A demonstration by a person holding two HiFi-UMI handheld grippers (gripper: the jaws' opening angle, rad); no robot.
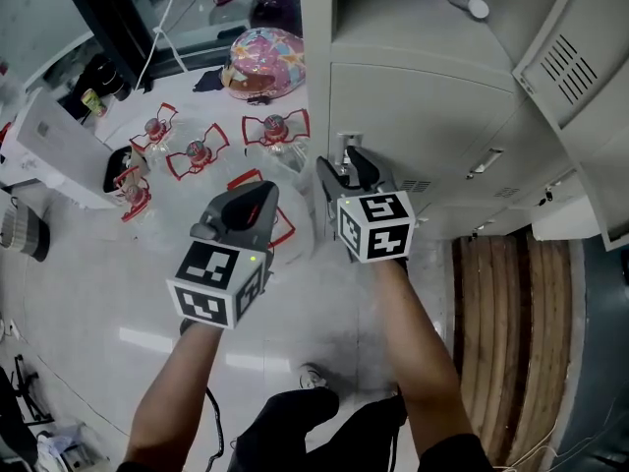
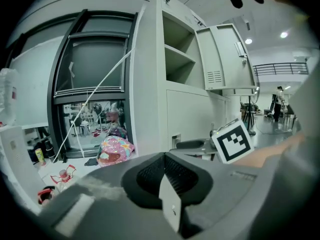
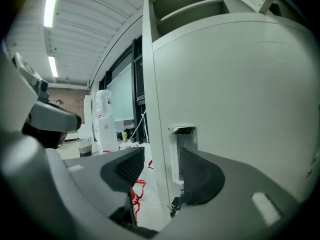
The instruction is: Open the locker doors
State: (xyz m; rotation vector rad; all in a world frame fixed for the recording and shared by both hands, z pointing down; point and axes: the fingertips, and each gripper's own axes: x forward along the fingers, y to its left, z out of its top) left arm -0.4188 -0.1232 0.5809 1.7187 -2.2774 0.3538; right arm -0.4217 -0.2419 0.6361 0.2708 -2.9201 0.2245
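At the left edge of the closed locker door [image 3: 240, 109], the right gripper [image 3: 161, 159] has its jaws apart with the door's upright metal handle [image 3: 182, 151] standing in the gap. The handle sits nearer the right-hand jaw, and the pads do not seem to press on it. The left gripper [image 1: 257, 197] hangs just beside, off the locker's side, clenched on nothing.

The main risk is probably a poor bite. Because the handle sits off-centre in the gap, one pad may meet it first on closing and push the gripper sideways, leaving only the handle's lip pinched. A pull would then likely slide the pads off the smooth metal.

The door may also be latched, so a hard tug could jerk free suddenly. With the handle on the left edge, the door probably swings toward the person's right forearm. The upper door [image 1: 575, 67] already hangs open above.
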